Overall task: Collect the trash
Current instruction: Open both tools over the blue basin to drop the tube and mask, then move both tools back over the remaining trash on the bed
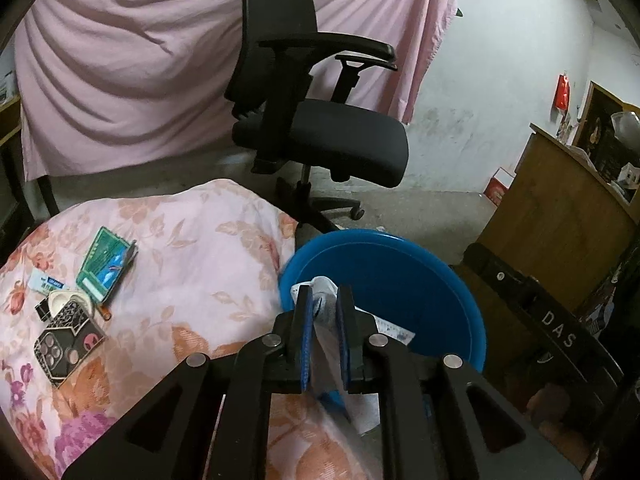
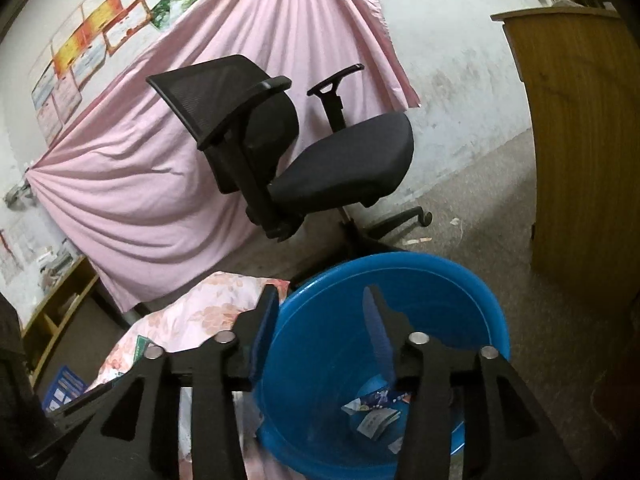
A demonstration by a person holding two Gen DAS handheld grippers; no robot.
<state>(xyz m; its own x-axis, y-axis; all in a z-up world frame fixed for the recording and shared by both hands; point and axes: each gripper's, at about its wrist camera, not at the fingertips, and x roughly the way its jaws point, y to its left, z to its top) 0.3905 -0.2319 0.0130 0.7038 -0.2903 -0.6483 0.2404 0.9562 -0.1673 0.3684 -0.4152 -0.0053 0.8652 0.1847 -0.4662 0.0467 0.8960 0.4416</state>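
Several scraps [image 2: 376, 416] already lie in the blue basin [image 2: 472, 280]; the left gripper [image 1: 324, 300] clamps white paper [image 1: 324, 286] above it, the right gripper [image 2: 320, 300] gapes empty, and a green packet [image 1: 105, 266] waits on the bed [image 1: 208, 248].

Floral quilt [image 1: 208, 240] carries a green packet [image 1: 105, 266] and phone case [image 1: 68, 344]

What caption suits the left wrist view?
Left hand-held gripper holding white paper over blue basin beside floral bedding.
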